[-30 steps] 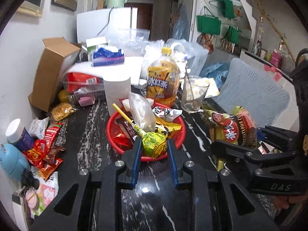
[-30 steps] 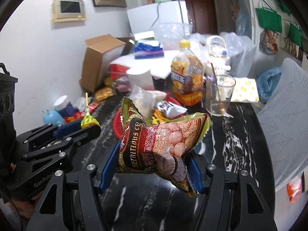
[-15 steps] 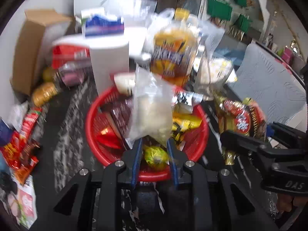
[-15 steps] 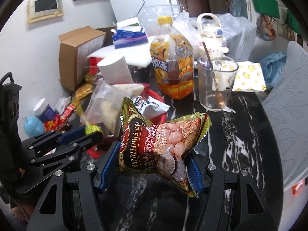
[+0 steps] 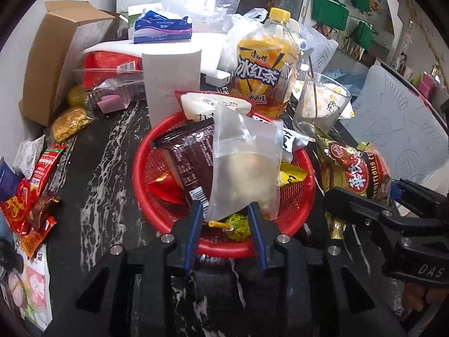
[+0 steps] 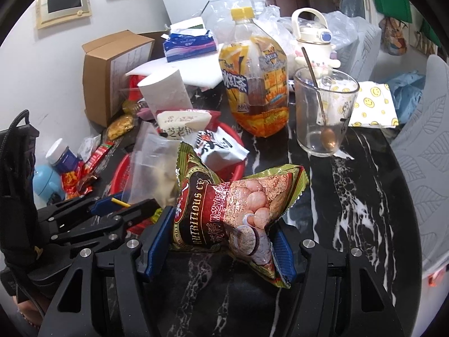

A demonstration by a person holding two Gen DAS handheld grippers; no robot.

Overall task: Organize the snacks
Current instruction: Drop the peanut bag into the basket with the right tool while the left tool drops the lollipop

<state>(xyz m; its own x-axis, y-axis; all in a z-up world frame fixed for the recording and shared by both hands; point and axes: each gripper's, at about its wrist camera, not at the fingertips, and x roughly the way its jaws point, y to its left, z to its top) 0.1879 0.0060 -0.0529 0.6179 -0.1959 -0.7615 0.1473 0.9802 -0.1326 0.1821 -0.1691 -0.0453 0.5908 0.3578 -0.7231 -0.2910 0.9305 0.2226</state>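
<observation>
Looking along my left tongs (image 5: 226, 226), I am holding them right over the near edge of the red basket (image 5: 168, 168), because that is where the snacks are going. My left tongs have just been opening a little. The lollipop (image 5: 237, 226) is lying between the blue pads with gaps on both sides, so I am not pinching it now. I think I am letting it drop in. A clear bag (image 5: 244, 168) is standing up in the basket just past it, beside a dark brown packet (image 5: 190, 157). More small red snacks (image 5: 25, 202) are waiting on the black table (image 5: 103, 185) to the far left.

Looking along my right tongs (image 6: 219, 241), I am pinching a puffy bag of round snacks (image 6: 233, 210) from both sides. The pads are squashing it, so it is not slipping. I am holding it above the table, just right of the basket (image 6: 238, 171), ready for its turn. My left tongs (image 6: 123, 210) are showing at the left. A tea bottle (image 6: 252, 90) and a glass (image 6: 322, 115) are standing farther back.
</observation>
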